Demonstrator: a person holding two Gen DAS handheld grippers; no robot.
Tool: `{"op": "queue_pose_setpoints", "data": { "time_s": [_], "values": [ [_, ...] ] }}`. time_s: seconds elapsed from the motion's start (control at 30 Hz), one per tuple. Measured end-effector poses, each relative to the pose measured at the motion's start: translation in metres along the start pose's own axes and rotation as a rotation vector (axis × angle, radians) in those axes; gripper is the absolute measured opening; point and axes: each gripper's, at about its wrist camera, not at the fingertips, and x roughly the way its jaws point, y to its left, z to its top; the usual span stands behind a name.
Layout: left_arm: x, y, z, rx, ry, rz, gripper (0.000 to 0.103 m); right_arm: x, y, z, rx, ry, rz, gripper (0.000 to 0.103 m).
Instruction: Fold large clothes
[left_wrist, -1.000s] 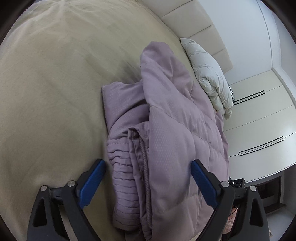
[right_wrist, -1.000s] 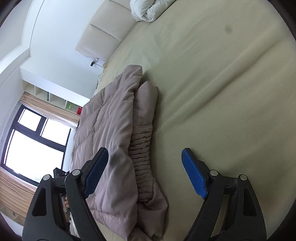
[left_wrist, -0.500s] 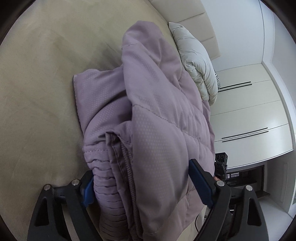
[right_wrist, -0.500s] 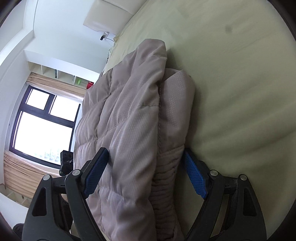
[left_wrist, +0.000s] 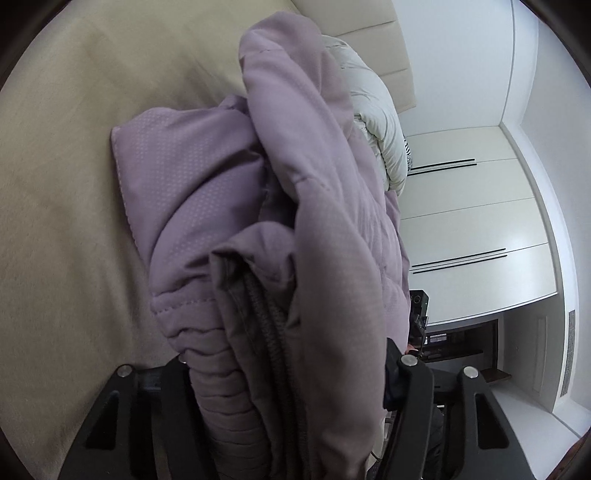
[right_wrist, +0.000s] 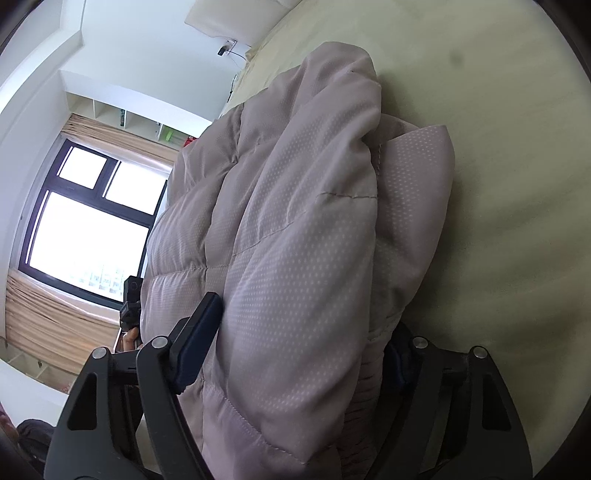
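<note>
Lilac quilted jacket bunched on the beige bed. Left gripper clamped around its ribbed cuff and zipper edge; right gripper clamped around the folded bulk. White pillow just behind.

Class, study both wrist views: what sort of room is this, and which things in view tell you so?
Most likely a bedroom. The padded jacket lies on a wide bed with a white pillow near its padded headboard, and built-in wardrobe doors line one wall.
</note>
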Motion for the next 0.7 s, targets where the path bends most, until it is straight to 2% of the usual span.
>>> {"op": "queue_pose_setpoints", "data": {
  "time_s": [0.1, 0.17, 0.2, 0.27, 0.37, 0.5, 0.7],
  "values": [
    [0.001, -0.004, 0.000, -0.003, -0.015, 0.019, 0.063, 0.002, 0.002, -0.002, -0.009, 0.003, -0.020, 0.073],
    [-0.004, -0.008, -0.005, 0.019, -0.036, 0.019, 0.050, -0.001, 0.009, -0.005, -0.030, -0.010, -0.045, 0.062],
    [-0.005, -0.012, -0.009, 0.022, -0.049, 0.012, 0.048, -0.003, 0.015, -0.007, -0.048, -0.019, -0.064, 0.058],
    [-0.011, -0.016, -0.018, 0.025, -0.075, 0.004, 0.043, -0.010, 0.033, -0.011, -0.092, -0.039, -0.109, 0.042],
    [-0.023, -0.028, -0.036, 0.041, -0.101, -0.002, 0.041, -0.023, 0.061, -0.020, -0.152, -0.061, -0.158, 0.033],
    [-0.048, -0.046, -0.065, 0.062, -0.138, -0.021, 0.041, -0.036, 0.100, -0.038, -0.210, -0.080, -0.199, 0.029],
    [-0.100, -0.079, -0.122, 0.108, -0.182, -0.049, 0.040, -0.062, 0.164, -0.088, -0.265, -0.126, -0.167, 0.028]
  ]
}}
